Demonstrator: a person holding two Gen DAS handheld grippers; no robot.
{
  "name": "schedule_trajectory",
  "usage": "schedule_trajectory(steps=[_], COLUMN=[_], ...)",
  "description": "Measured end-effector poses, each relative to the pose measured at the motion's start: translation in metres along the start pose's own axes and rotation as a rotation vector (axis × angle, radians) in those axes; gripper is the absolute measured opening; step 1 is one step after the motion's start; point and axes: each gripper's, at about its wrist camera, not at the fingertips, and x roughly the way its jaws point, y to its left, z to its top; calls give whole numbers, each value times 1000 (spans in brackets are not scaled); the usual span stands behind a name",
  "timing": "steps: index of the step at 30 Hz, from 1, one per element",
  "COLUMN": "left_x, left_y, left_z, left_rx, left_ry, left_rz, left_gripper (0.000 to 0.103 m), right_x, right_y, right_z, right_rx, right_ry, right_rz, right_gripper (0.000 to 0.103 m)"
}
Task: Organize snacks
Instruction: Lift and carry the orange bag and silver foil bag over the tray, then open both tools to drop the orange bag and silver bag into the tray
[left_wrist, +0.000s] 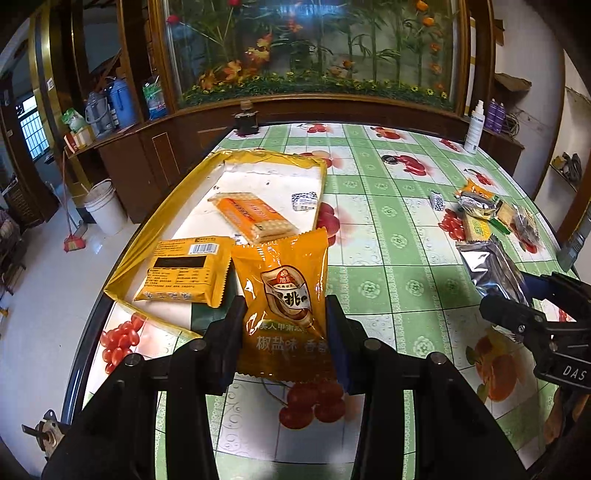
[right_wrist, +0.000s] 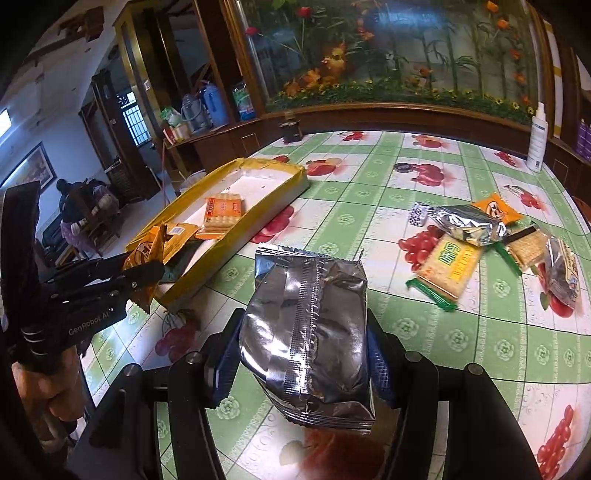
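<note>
My left gripper (left_wrist: 286, 314) is shut on an orange snack packet (left_wrist: 284, 291) and holds it above the table, just right of the near end of the yellow tray (left_wrist: 147, 236). The tray holds a yellow biscuit pack (left_wrist: 184, 269) and an orange cracker pack (left_wrist: 251, 218). My right gripper (right_wrist: 304, 343) is shut on a silver foil packet (right_wrist: 306, 332) above the table's middle. The left gripper also shows in the right wrist view (right_wrist: 144, 273), and the right gripper in the left wrist view (left_wrist: 517, 314). A pile of loose snacks (right_wrist: 491, 240) lies at the right.
The round table has a green fruit-print cloth (left_wrist: 388, 229). A white spray bottle (right_wrist: 537, 140) stands at the far right edge, a dark jar (right_wrist: 291, 131) at the far edge. A small black-and-white box (right_wrist: 419, 214) lies by the pile. A wooden cabinet runs behind.
</note>
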Motion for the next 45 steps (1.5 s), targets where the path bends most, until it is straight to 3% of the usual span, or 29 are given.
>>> schedule_trajectory(steps=[24, 45], left_x=[6, 19], left_y=[47, 75], left_z=[2, 22], left_rx=[-98, -137], left_ry=[-5, -36], left_rz=[52, 134], left_gripper=[40, 40], right_x=[39, 88], right_y=[41, 73], right_z=[18, 72], right_rx=[-85, -143], right_ry=[49, 21], right_rz=[55, 113], right_gripper=[61, 61])
